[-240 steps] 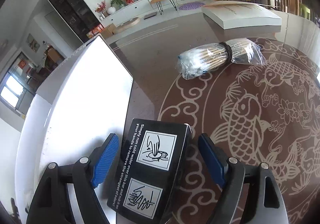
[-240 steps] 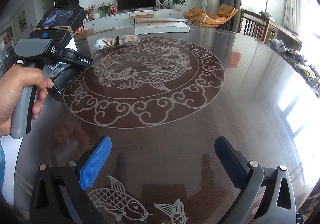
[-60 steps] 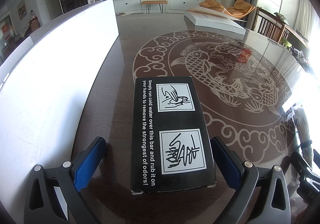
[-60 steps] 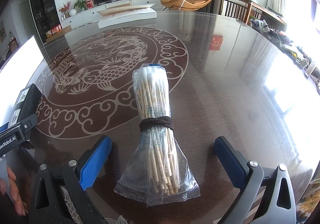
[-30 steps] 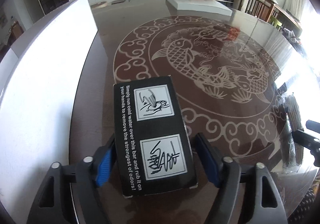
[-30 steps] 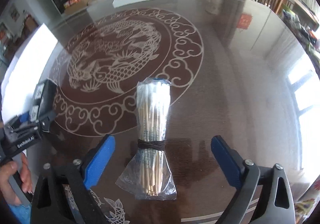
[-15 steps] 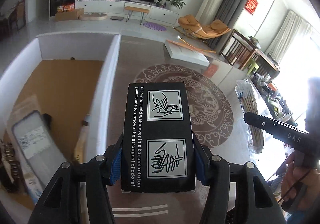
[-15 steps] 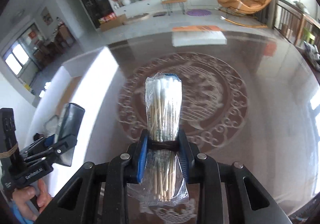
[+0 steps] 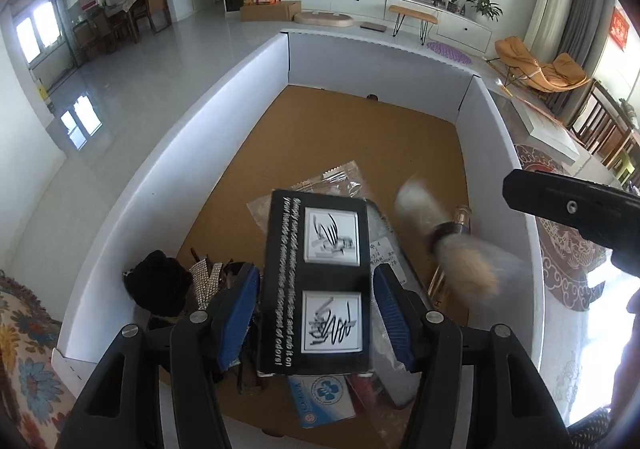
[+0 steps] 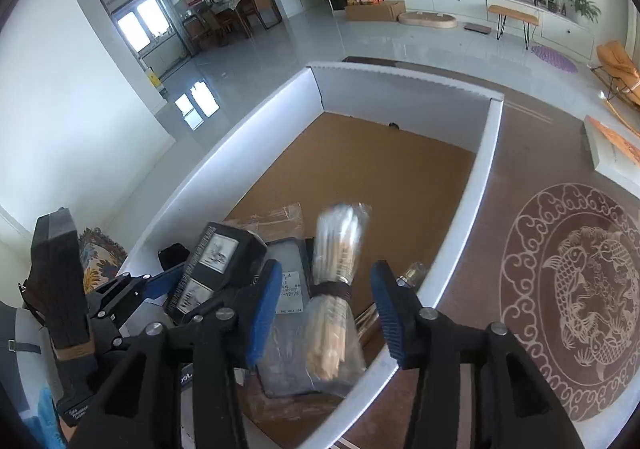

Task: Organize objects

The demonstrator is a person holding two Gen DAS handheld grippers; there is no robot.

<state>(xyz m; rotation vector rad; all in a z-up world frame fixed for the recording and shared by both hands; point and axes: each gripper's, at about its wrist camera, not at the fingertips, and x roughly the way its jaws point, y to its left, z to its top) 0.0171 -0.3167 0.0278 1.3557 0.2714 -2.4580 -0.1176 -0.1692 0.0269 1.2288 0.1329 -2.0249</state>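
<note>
Over a white-walled box [image 9: 168, 185] with a brown floor, the swab bundle [image 10: 334, 289] drops free: the right gripper [image 10: 324, 309] has just spread its jaws, releasing it. The left gripper [image 9: 314, 313] is clamped on the black box [image 9: 316, 281]; 2 items nearly stowed, patterned table [image 10: 520, 209] alongside
</note>
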